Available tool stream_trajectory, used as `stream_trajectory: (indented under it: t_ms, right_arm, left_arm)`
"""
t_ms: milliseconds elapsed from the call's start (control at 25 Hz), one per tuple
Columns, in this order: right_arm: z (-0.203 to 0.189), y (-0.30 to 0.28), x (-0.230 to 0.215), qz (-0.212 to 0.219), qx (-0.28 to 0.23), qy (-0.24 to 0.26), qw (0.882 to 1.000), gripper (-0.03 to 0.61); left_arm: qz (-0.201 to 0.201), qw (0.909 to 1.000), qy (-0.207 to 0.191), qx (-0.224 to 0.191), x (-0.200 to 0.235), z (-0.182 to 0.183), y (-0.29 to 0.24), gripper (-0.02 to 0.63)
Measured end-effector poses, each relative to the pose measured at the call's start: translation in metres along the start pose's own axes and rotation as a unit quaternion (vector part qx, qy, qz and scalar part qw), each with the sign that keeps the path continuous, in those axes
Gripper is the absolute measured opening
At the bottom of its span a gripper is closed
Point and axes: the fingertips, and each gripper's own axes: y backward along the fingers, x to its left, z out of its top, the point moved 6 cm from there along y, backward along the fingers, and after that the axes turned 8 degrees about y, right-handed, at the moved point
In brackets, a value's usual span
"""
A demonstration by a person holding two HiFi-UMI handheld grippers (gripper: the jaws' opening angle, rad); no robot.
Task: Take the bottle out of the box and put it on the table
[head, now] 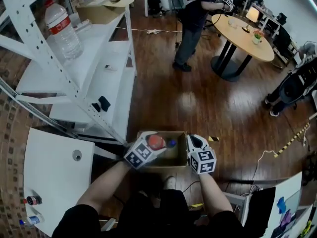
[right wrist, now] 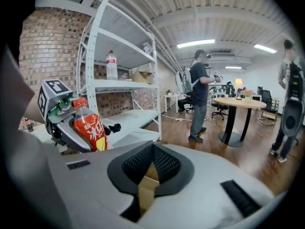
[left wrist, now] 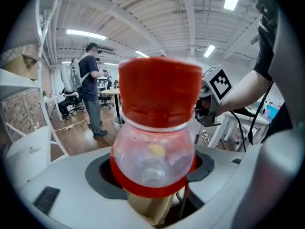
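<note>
A clear bottle [head: 156, 141] with a red cap and red label is upright between the jaws of my left gripper [head: 154, 148], above the open cardboard box [head: 174, 157] on the floor. In the left gripper view the bottle [left wrist: 155, 142] fills the middle, and the left gripper [left wrist: 155, 178] is shut on its body just below the neck. My right gripper [head: 194, 142] hangs beside it over the box's right side. In its own view the right gripper [right wrist: 152, 149] has its dark pads together with nothing between them, and it shows the bottle [right wrist: 90, 128] to its left.
A white table [head: 54, 172] with two small bottles [head: 32, 200] lies at the lower left. White shelving [head: 99, 68] with a large water bottle [head: 63, 29] stands behind it. A blue-capped item [head: 171, 143] sits in the box. A person [head: 190, 24] stands by a round table [head: 242, 33].
</note>
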Motion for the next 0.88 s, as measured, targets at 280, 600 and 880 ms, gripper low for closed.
stream_trajectory:
  t_ms: [280, 600, 880]
  right_arm:
    - [0.100, 0.053, 0.052, 0.041, -0.047, 0.030, 0.998, 0.005]
    - [0.138, 0.064, 0.127, 0.117, -0.071, 0.064, 0.989, 0.005]
    - [0.174, 0.051, 0.212, 0.198, -0.096, 0.112, 0.969, 0.005]
  left_arm:
    - [0.052, 0.9974, 0.019, -0.045, -0.021, 0.063, 0.137, 0.308]
    - [0.140, 0.9872, 0.027, -0.071, -0.029, 0.059, 0.224, 0.308]
    - [0.207, 0.9737, 0.040, -0.086, -0.037, 0.040, 0.300, 0.310]
